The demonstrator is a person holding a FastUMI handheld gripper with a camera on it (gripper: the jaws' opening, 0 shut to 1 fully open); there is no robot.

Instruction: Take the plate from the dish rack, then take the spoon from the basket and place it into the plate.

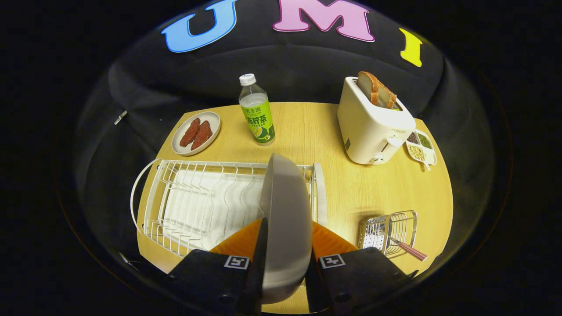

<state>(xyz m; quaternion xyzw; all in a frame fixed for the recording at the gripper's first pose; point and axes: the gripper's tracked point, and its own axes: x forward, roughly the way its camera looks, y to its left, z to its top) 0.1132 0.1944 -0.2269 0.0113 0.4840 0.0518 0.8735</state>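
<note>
Above the dish rack (210, 202), plate (285, 210) edge-on, pinched between gripper (284, 245) fingers

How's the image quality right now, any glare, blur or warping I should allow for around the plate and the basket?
Gripper view: fisheye bends the table edge and dish rack into curves. The plate, edge-on and gripped between the fingers, is slightly soft up close. A bright patch of light lies on the wood beside the basket; the spoon handle stays readable. Bottle and toaster are sharp.
</note>
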